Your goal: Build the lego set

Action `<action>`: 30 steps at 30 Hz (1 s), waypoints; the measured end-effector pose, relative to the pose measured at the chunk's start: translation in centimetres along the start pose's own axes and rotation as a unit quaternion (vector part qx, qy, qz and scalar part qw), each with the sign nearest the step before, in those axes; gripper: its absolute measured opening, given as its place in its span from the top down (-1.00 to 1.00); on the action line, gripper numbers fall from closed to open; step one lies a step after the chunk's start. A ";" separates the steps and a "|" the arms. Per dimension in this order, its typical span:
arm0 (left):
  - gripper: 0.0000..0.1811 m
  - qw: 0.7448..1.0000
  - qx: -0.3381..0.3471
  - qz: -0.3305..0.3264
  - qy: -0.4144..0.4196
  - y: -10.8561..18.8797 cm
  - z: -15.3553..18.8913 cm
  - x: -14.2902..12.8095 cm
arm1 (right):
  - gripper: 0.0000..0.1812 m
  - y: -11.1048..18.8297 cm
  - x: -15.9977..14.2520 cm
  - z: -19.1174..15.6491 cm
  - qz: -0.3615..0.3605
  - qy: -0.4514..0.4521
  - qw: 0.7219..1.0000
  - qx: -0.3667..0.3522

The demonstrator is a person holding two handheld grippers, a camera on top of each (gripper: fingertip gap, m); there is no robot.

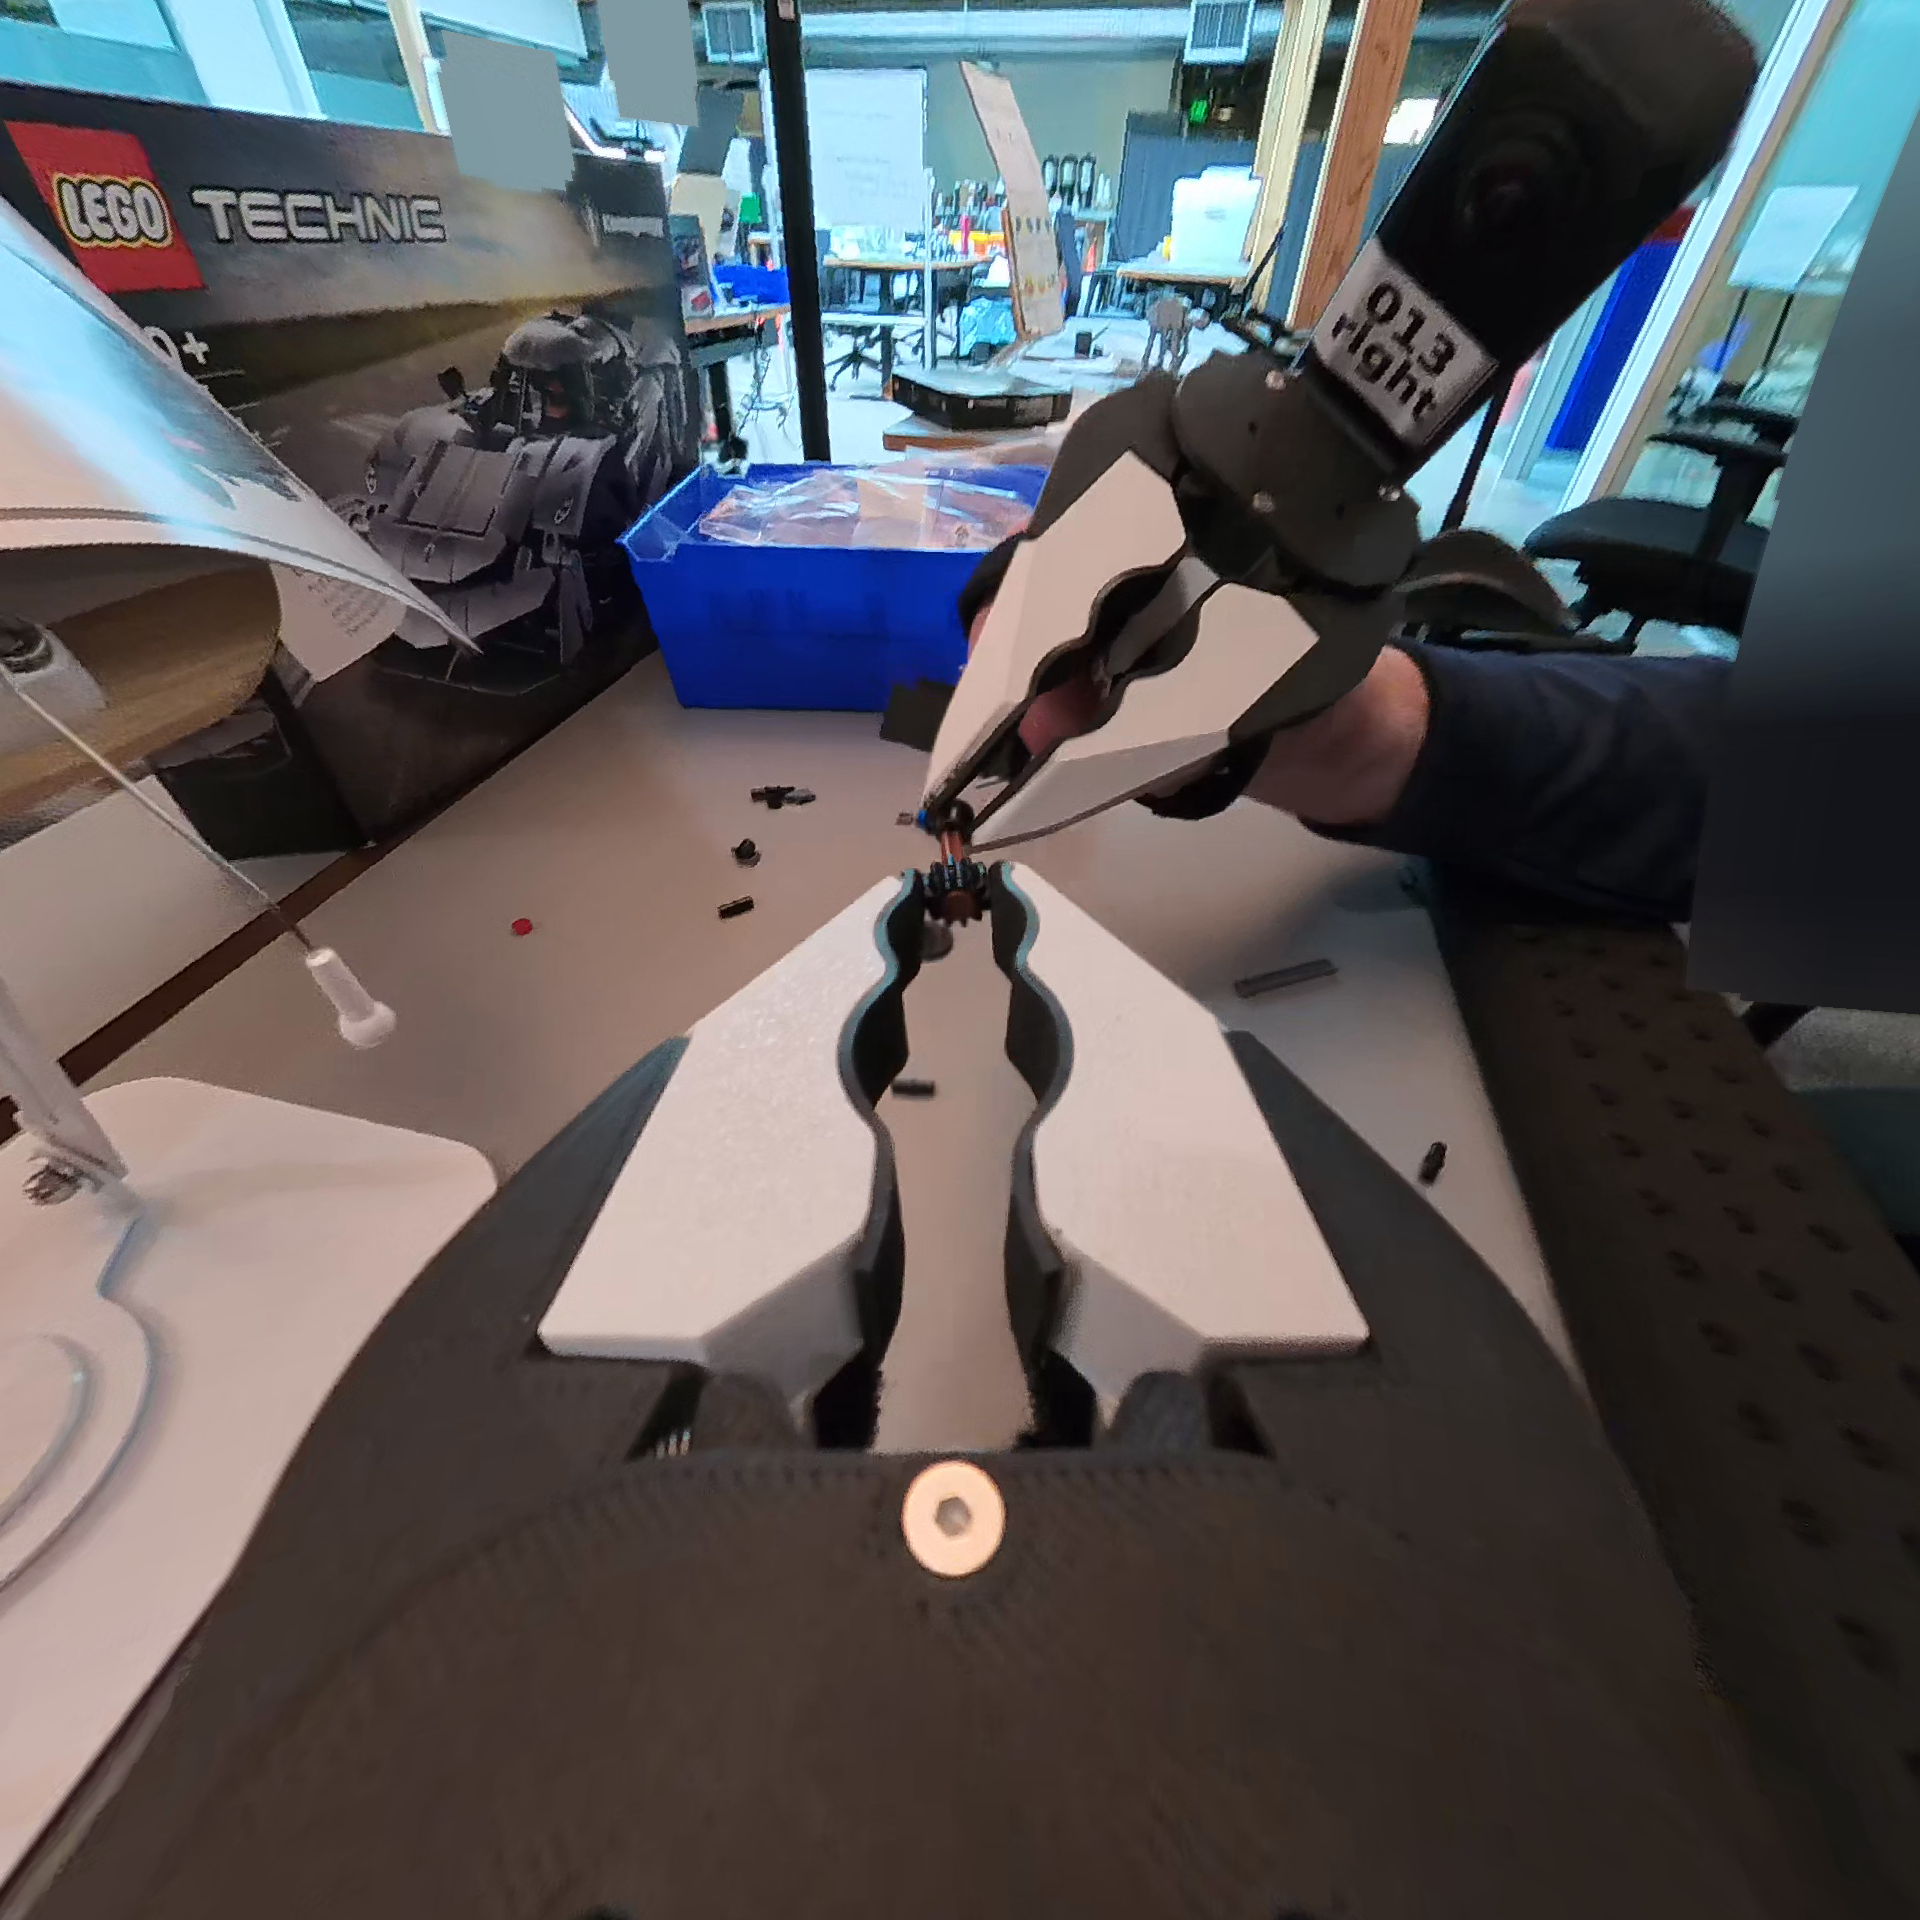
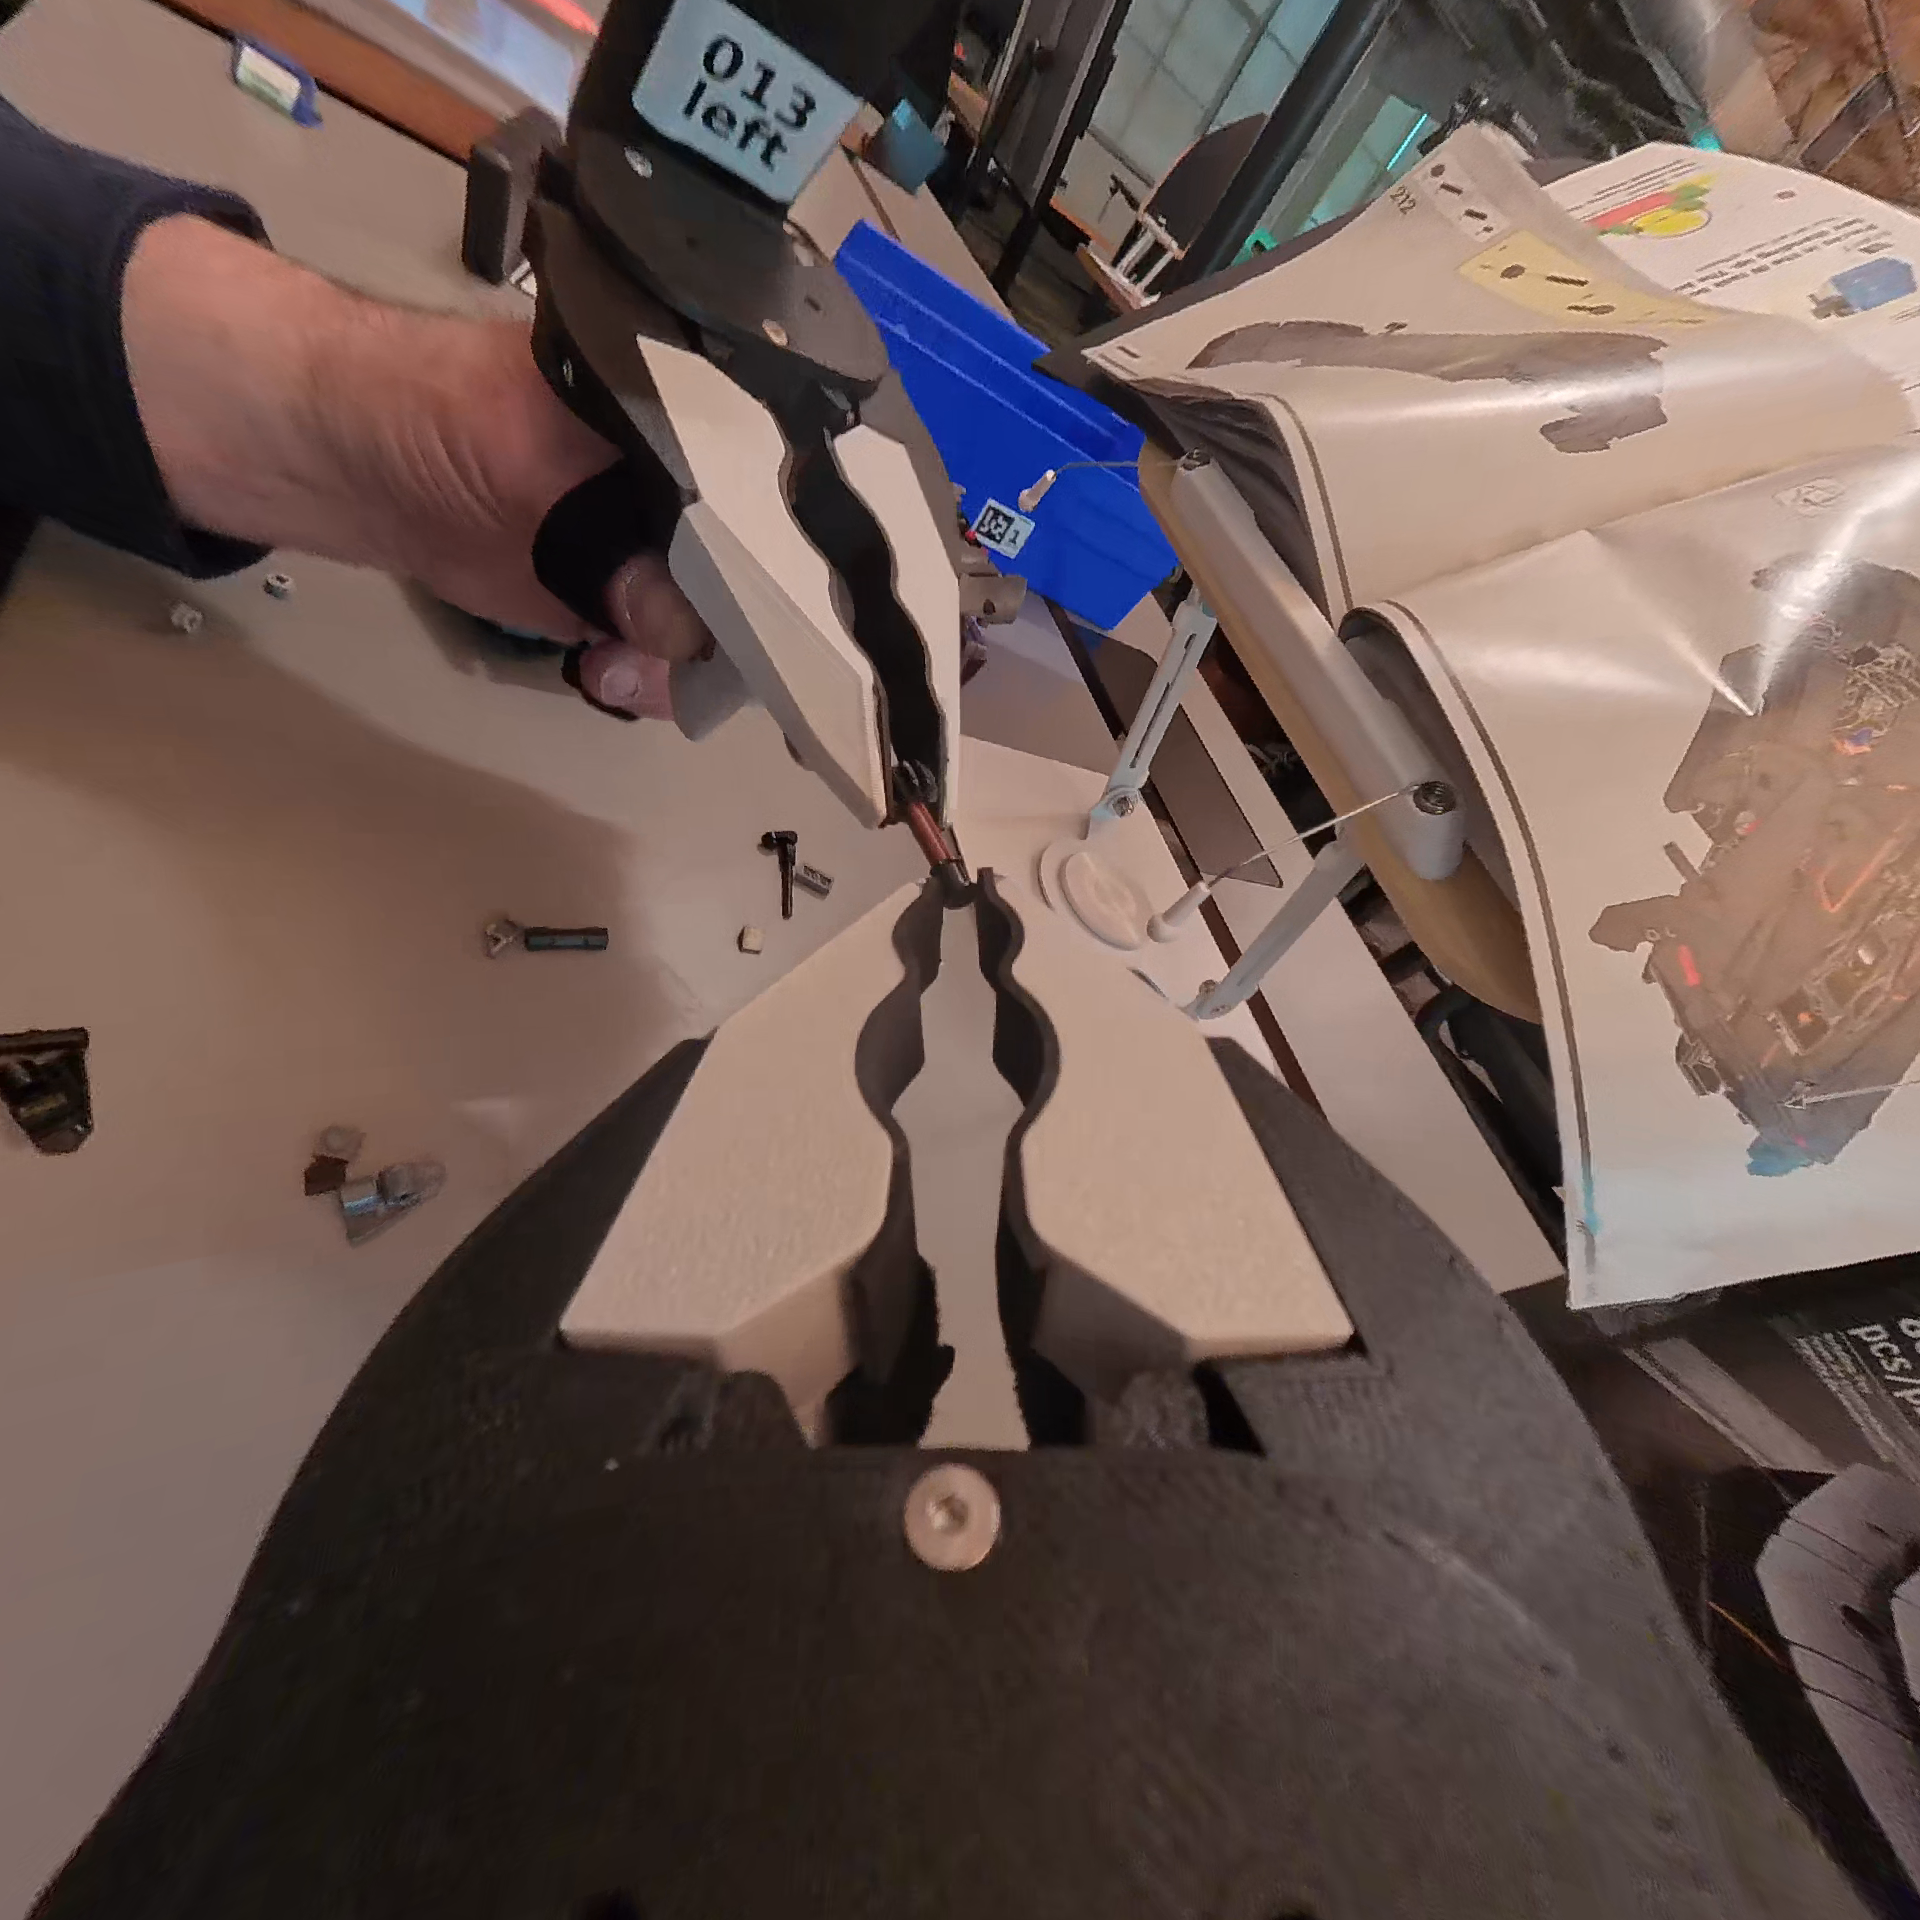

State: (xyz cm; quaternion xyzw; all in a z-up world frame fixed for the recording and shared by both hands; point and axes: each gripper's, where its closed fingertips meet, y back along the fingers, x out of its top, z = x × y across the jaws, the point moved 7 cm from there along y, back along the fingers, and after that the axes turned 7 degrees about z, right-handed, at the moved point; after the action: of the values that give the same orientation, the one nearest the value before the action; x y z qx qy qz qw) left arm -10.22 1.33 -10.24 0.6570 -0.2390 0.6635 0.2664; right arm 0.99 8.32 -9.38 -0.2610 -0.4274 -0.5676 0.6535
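Observation:
A short reddish-brown axle (image 1: pixel 948 844) with a small black gear (image 1: pixel 951 894) on it is held above the table between both grippers. My left gripper (image 1: pixel 954 883) is shut on the gear. My right gripper (image 1: pixel 954 821) comes in from the upper right and is shut on the axle's far end. In the right wrist view, my right gripper (image 2: pixel 956 891) pinches the near end of the axle (image 2: pixel 932 834), where a dark piece sits. There the left gripper (image 2: pixel 916 787) comes down from the upper left and grips the gear (image 2: pixel 914 775). The two pairs of fingertips almost touch.
Loose small black pieces (image 1: pixel 781 798) and a red stud (image 1: pixel 523 925) lie on the white table (image 1: pixel 582 831). A blue bin (image 1: pixel 810 613) with plastic bags and the set's box (image 1: pixel 416 416) stand behind. An open instruction booklet (image 2: pixel 1558 582) sits on a stand. More pieces (image 2: pixel 566 938) lie left. The tips of both grippers are at nearly the same place.

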 end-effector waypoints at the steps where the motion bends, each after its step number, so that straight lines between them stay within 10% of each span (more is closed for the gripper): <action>1: 0.88 1.000 -0.005 0.009 0.010 0.0 0.0 0.1 | 0.96 0.1 0.1 0.0 0.006 -0.004 1.000 -0.001; 30: 0.88 0.997 -0.039 -0.004 0.062 0.4 -0.2 -0.2 | 0.95 -0.2 1.2 -1.2 -0.031 0.106 0.994 -0.020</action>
State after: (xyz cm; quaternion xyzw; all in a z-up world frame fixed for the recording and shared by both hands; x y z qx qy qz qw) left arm -10.60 1.17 -10.39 0.6046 -0.2450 0.6923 0.3086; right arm 1.13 6.67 -8.94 -0.1984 -0.3523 -0.6205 0.6720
